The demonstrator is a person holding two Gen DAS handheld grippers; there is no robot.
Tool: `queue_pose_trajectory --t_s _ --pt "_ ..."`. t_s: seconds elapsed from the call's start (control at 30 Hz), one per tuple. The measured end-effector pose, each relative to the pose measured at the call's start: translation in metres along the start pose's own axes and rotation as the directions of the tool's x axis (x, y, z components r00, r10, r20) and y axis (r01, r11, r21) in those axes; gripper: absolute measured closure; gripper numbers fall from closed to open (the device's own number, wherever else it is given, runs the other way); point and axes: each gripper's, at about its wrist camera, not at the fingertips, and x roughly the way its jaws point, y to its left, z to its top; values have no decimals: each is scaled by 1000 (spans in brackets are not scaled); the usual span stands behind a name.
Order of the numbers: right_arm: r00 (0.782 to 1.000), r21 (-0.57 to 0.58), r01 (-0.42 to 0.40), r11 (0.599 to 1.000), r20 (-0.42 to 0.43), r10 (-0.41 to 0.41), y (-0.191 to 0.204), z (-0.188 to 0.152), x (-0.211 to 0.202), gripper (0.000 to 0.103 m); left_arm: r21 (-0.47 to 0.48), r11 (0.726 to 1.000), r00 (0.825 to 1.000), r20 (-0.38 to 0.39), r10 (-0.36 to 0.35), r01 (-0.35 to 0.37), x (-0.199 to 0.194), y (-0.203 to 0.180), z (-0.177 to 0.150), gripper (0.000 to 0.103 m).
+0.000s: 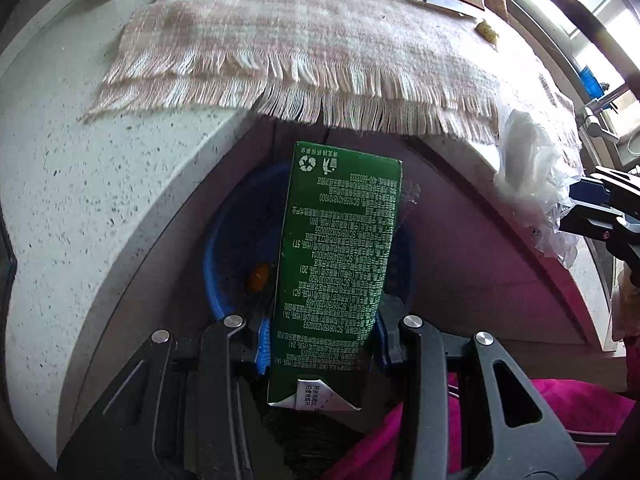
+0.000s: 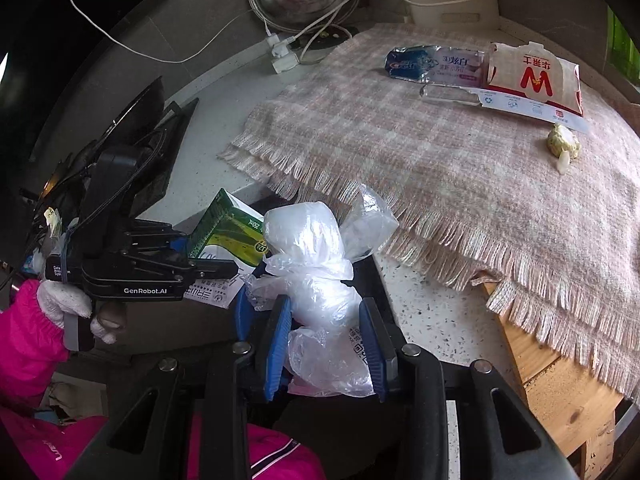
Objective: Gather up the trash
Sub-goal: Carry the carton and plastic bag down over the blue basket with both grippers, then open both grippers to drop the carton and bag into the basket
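Your left gripper [image 1: 320,344] is clamped across the narrow faces of the tall green printed drink carton [image 1: 340,264], hanging over the blue plastic bin [image 1: 224,280] below the counter edge. Judged light, stiff but crushable; that mid-body hold suits it.

Your right gripper [image 2: 326,344] pinches the crumpled clear plastic bag [image 2: 320,280], just right of the carton: soft, slippery, weightless; take it by the bunched middle.

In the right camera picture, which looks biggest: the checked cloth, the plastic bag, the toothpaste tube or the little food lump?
1. Cloth
2. Plastic bag, though it is nearest the camera, which makes it look bigger
3. Toothpaste tube
4. Food lump
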Motion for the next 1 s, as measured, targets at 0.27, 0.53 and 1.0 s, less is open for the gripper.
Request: queue_pose_trajectory --t_s 0.27,0.53,1.0 --pt "998 -18 -8 1000 -69 6 11 -3 37 67 -16 1000 999 -46 23 -23 32 1 -26 65" --pt "993 -50 4 999 -116 -10 22 -3 64 67 -39 999 998 -65 13 -15 49 0 -43 65" --pt "983 -113 52 992 -167 -71 37 3 106 67 -82 997 997 -70 -16 10 73 9 -51 65"
